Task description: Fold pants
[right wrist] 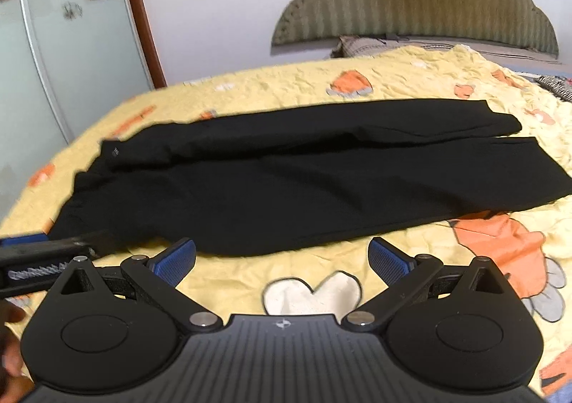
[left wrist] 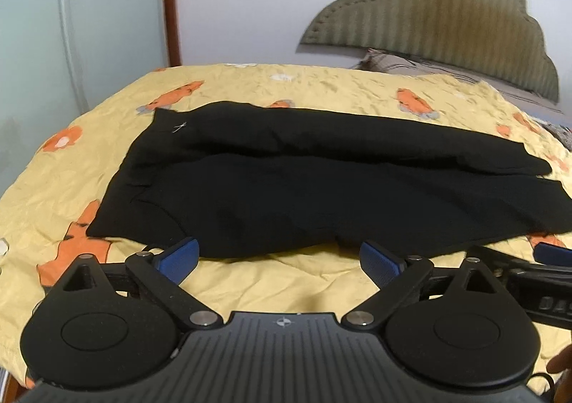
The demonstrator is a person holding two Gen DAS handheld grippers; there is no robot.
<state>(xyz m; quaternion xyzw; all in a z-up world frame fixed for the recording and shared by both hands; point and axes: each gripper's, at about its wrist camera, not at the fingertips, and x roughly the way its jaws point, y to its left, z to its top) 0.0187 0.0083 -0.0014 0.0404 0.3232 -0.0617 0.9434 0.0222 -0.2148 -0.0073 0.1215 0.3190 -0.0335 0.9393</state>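
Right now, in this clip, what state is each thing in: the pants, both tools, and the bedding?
black pants: spread flat lengthwise on the bed, waistband to the left, legs to the right, not yet folded, not gripped.
left tool: open, empty, just short of the pants' near edge.
right tool: open, empty, over the near edge.
yellow bedspread: wrinkled, covering the bed.
headboard: upright against the wall.

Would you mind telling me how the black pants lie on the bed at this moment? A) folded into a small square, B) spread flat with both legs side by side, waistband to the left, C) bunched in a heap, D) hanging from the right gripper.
B: the black pants lie flat on the yellow bedspread, legs side by side, waistband at left, while the left gripper and right gripper are open and hold nothing.
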